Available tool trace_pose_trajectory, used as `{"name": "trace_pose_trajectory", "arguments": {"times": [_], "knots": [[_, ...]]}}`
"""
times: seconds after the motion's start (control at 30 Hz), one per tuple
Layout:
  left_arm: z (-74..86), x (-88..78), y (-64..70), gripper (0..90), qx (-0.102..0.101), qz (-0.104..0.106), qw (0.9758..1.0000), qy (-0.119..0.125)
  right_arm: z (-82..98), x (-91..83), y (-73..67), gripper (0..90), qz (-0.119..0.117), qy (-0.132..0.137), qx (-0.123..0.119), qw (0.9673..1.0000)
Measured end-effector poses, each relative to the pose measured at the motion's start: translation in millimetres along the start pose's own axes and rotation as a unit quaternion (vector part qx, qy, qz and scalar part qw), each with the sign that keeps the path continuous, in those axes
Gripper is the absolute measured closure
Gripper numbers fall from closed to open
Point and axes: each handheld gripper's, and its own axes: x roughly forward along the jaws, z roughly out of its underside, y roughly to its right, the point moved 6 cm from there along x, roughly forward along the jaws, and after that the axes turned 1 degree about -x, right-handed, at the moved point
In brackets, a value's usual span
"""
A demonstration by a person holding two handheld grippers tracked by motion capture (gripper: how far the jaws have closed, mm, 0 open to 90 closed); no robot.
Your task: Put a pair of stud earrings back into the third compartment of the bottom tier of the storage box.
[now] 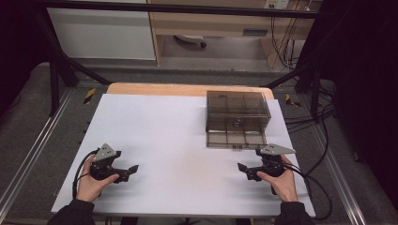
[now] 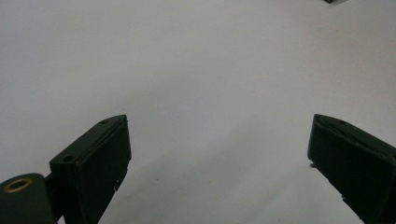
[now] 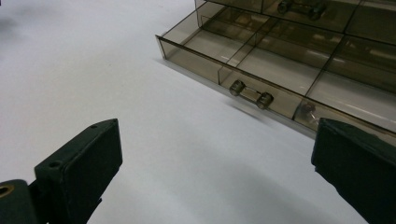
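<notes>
A smoky see-through drawer box (image 1: 238, 110) stands at the back right of the white sheet (image 1: 164, 136). Its bottom drawer (image 1: 236, 139) is pulled out toward me; in the right gripper view the drawer front (image 3: 196, 58) carries a small bar handle (image 3: 251, 94), and its divided compartments look empty. My right gripper (image 1: 243, 171) (image 3: 215, 144) is held low just in front of the drawer's right end, jaws wide apart with nothing between them. My left gripper (image 1: 131, 172) (image 2: 219, 140) rests at the front left, open over bare sheet.
The wooden table edge (image 1: 155, 89) shows behind the sheet. Black frame bars (image 1: 61, 70) rise at both back corners. Cables (image 1: 314, 178) trail off the right side, and metal rails run along both sides of the table.
</notes>
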Motion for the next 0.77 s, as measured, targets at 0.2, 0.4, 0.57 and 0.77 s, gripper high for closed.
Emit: {"name": "trace_pose_trajectory", "arguments": {"times": [0.2, 0.4, 0.57, 0.77], "knots": [[0.2, 0.0, 0.8, 5.6, 0.002, 0.001, 1.0, -0.001, 11.7, -3.4, 6.5, 2.1, -0.002, -0.005, 0.013, 0.9999], [0.7, 0.5, 1.7, 5.6, 0.002, 0.003, 1.0, -0.002, 21.3, -7.8, 11.0, 1.6, -0.005, -0.005, 0.019, 0.9998], [0.6, 0.5, 2.6, 5.6, 0.003, 0.003, 1.0, -0.002, 27.7, -8.4, 12.5, 1.2, -0.008, -0.015, 0.014, 0.9998], [0.8, 0.6, 3.0, 5.6, 0.004, 0.004, 1.0, -0.002, 27.2, -9.1, 13.0, 1.2, -0.006, -0.015, 0.012, 0.9998]]}}
